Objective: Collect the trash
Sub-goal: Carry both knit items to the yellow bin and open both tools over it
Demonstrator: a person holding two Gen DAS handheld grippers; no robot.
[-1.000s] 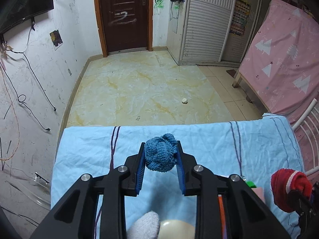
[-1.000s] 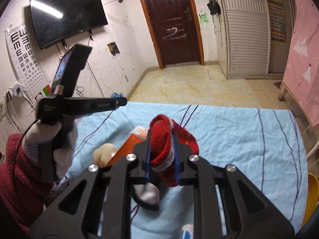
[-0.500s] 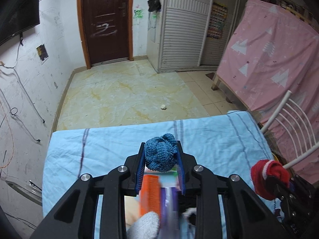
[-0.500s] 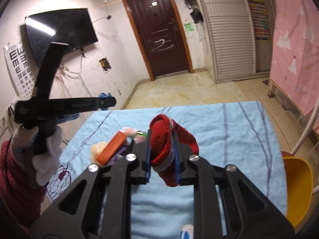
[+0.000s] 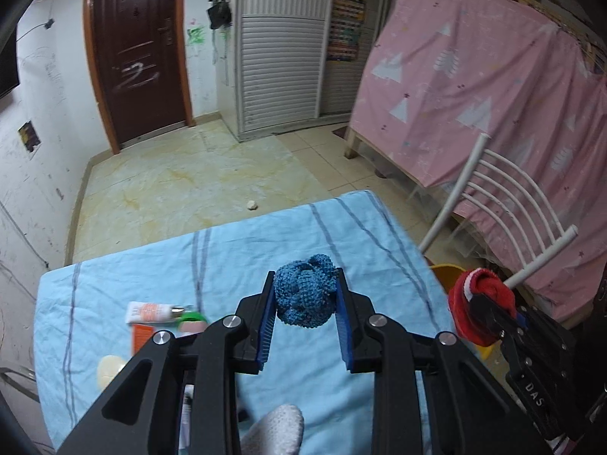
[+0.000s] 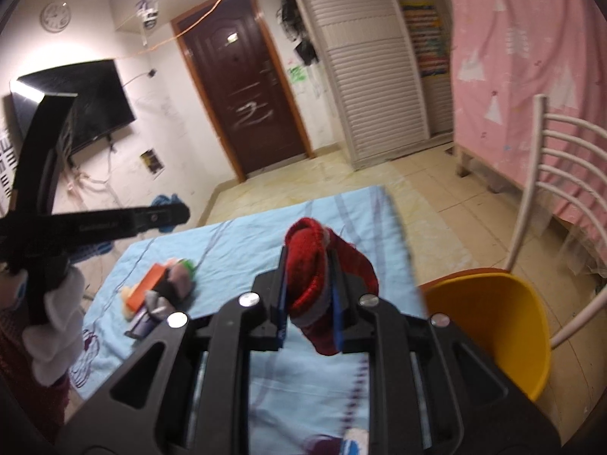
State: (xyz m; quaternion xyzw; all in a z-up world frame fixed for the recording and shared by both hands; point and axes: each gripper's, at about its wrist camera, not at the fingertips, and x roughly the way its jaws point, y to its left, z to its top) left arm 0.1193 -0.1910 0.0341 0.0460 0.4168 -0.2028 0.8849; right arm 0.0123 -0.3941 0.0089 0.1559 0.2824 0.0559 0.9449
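Note:
My left gripper [image 5: 305,299] is shut on a balled blue knit sock [image 5: 305,294], held above the light blue sheet [image 5: 235,258]. My right gripper [image 6: 309,284] is shut on a red knit sock [image 6: 309,265] with a white band, close to the sheet's right edge. The right gripper with its red sock [image 5: 480,303] also shows at the right of the left wrist view. A yellow bin [image 6: 493,322] stands on the floor just right of the sheet. The left gripper's body [image 6: 98,222] crosses the left of the right wrist view, held by a white-gloved hand.
More clutter lies on the sheet's left part: a white and orange tube [image 5: 150,311], an orange box [image 6: 146,289], a cream round piece [image 5: 108,369]. A white chair [image 5: 504,204] stands beyond the bin, with a pink cloth [image 5: 493,94] behind. A small crumpled scrap [image 5: 251,204] lies on the tiled floor.
Both grippers swung to the right across the sheet, each keeping its sock. The yellow bin and white chair came into view; the clutter slid to the left.

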